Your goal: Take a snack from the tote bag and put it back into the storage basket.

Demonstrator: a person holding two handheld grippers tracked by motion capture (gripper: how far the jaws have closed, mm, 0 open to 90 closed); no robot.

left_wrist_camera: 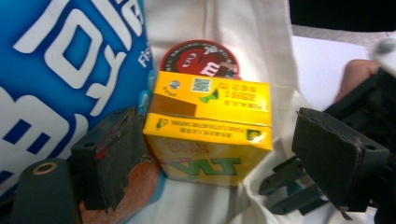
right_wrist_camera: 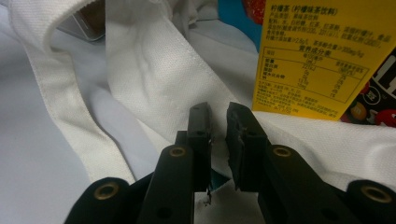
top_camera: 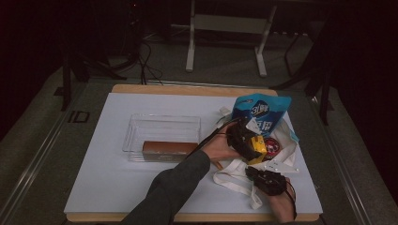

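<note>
The yellow drink carton [left_wrist_camera: 208, 135] carries the letters "VLT" in green, seen upside down, with a small QR code on its top face above them. Its side panel [right_wrist_camera: 317, 56] is headed 柠檬茶 and holds a table titled 营养成分表. Behind the carton, a round red lid [left_wrist_camera: 200, 58] bears a white "m". Left of the carton, the blue bag [left_wrist_camera: 60, 70] shows large white characters, too cropped to read.

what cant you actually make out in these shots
- Right gripper: jaws nearly closed at the white bag's edge; whether they pinch cloth cannot be told in the right gripper view.
- Yellow drink box: its front print is cut off by the frame edge in the right gripper view.
- Red candy pack: mostly hidden behind the box in the left gripper view.
- Brown bar in the clear tray: label too small in the high view.
</note>
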